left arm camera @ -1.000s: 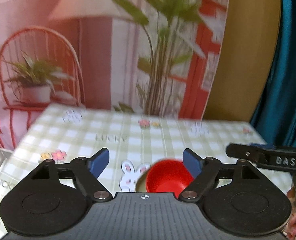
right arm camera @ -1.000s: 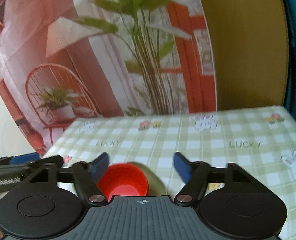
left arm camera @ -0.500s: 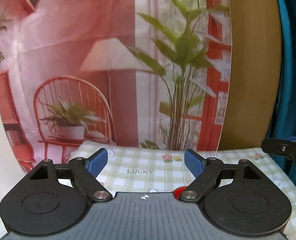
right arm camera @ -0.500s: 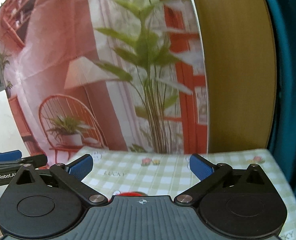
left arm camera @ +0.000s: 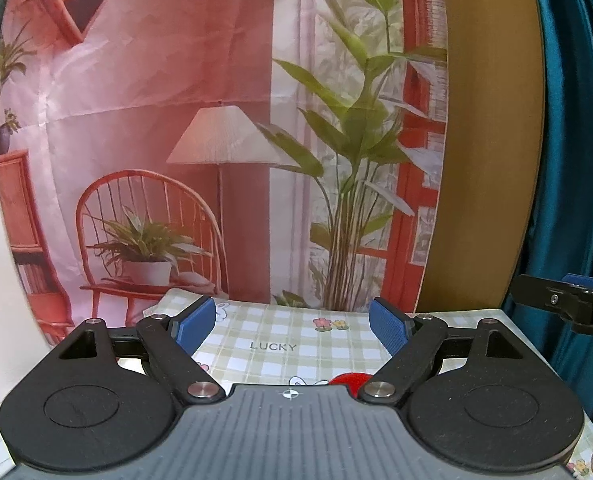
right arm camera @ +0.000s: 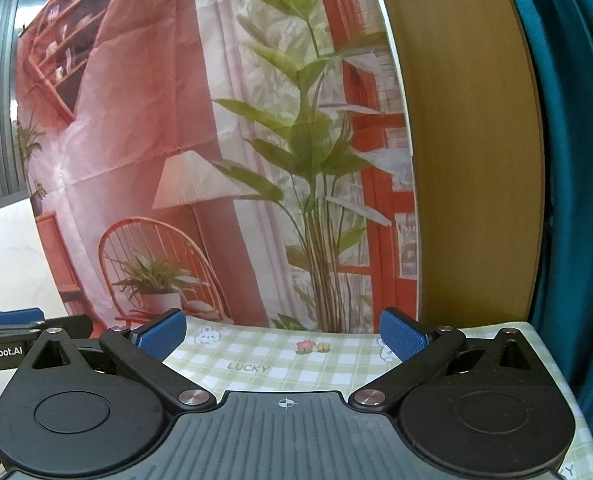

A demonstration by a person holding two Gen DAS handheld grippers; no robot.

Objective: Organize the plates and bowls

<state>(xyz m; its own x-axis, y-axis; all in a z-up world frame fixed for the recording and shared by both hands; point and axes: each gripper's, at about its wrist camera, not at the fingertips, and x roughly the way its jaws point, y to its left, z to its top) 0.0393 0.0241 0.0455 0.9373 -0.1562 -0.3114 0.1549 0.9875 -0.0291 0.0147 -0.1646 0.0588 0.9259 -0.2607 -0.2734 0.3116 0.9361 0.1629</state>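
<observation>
My left gripper (left arm camera: 292, 326) is open and empty, held above the near part of the checked tablecloth (left arm camera: 296, 344). Only the top edge of the red bowl (left arm camera: 350, 380) shows, just above the gripper body, below and right of the gap. The plate under it is hidden. My right gripper (right arm camera: 282, 334) is open and empty, also above the cloth; no bowl or plate shows in its view. Each gripper appears at the edge of the other's view: the right one (left arm camera: 568, 300), the left one (right arm camera: 12, 320).
A printed backdrop (left arm camera: 216, 140) with a chair, lamp and plant hangs behind the table. A wooden panel (left arm camera: 488, 160) and teal curtain (left arm camera: 576, 120) stand at the back right. The table's far edge (right arm camera: 296, 328) meets the backdrop.
Both grippers have tilted up and drawn back from the red bowl. It filled the gap between the fingers a second ago and is now almost hidden under the gripper bodies.
</observation>
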